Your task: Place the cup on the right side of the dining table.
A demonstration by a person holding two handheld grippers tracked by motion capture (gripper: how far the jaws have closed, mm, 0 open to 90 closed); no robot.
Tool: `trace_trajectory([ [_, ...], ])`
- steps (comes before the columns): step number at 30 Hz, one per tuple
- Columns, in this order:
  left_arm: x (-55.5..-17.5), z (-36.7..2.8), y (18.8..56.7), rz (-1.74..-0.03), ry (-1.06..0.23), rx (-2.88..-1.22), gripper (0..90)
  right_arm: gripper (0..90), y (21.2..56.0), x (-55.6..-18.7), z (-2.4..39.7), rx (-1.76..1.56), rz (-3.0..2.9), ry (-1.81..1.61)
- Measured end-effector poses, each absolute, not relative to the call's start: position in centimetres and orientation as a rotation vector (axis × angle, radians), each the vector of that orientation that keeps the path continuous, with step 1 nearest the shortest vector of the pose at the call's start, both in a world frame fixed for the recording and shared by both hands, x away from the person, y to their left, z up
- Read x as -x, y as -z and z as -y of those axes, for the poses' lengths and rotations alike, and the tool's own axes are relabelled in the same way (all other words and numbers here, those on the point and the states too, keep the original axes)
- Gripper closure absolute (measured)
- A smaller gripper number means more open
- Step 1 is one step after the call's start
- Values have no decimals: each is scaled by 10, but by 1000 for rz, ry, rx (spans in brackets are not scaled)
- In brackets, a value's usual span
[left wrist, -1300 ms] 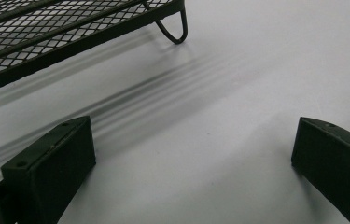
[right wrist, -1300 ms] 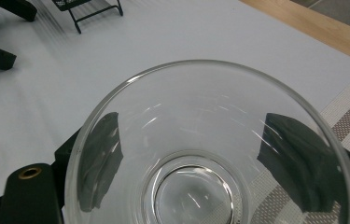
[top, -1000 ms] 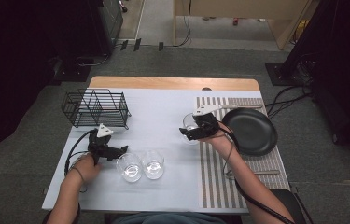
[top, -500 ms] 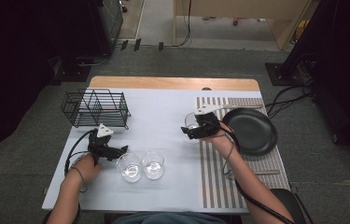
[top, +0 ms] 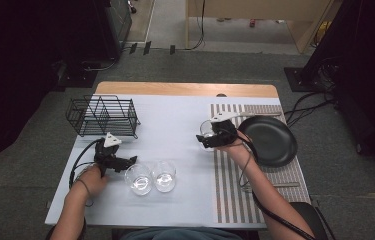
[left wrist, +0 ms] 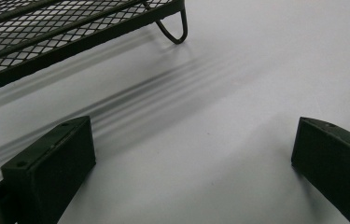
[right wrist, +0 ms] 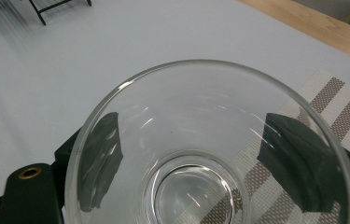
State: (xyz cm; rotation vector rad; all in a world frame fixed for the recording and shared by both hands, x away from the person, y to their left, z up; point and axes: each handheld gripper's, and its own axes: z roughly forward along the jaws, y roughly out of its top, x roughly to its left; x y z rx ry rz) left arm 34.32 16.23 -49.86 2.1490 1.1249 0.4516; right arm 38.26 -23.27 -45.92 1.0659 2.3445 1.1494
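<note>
My right gripper [top: 204, 140] is shut on a clear drinking glass [top: 206, 128] at the left edge of the striped placemat [top: 232, 192]. In the right gripper view the glass [right wrist: 196, 140] stands upright with its mouth facing the camera, and a black jaw shows through the wall on each side. My left gripper [top: 130, 161] rests low over the white table top [top: 175, 120], open, with nothing between its fingers [left wrist: 46, 163]. Two more empty glasses [top: 138, 178] [top: 164, 175] stand side by side just right of the left gripper.
A black wire rack [top: 102, 116] stands at the back left; its mesh base and a foot [left wrist: 172, 32] show close ahead in the left gripper view. A black plate [top: 270, 141] lies on the placemat, right of the held glass. Cables trail from both grippers.
</note>
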Motion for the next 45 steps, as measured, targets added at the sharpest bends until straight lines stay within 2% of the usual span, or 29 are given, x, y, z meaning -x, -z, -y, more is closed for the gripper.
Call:
trace_trajectory([
  [45,-343,-162,499,-1125,-451,-2149,0,188,468,-397,258,-1244,-2213,-1112],
])
